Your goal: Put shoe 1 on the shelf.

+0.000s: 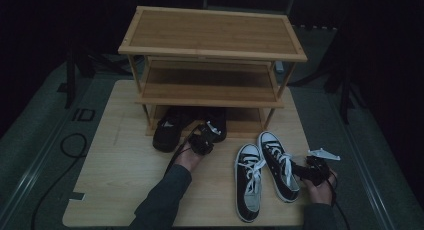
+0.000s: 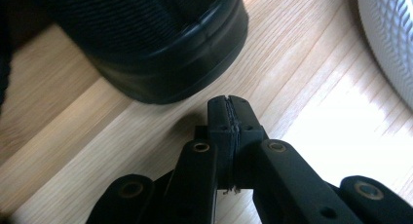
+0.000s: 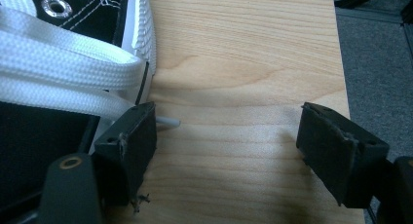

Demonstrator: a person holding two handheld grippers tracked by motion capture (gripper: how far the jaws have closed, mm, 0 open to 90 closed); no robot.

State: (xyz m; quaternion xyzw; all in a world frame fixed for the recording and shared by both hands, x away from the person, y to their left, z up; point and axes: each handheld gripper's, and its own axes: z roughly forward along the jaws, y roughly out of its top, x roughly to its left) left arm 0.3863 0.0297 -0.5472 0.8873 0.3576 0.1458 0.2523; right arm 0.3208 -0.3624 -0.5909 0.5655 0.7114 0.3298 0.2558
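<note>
The right tongs (image 3: 226, 131), spread wide, sit just beside the nearer sneaker (image 1: 278, 165), which points toward the rack (image 1: 212, 55); the left tongs (image 2: 229, 114) are pressed together, empty.

Pale matt wood-grain table (image 1: 125, 175), glossy black shoe (image 2: 160, 48), woven white cloth laces (image 3: 58, 73).

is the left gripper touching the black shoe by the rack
Apart. In the left gripper view, bare wood shows between the shut tips of the left gripper and the black shoe.
</note>
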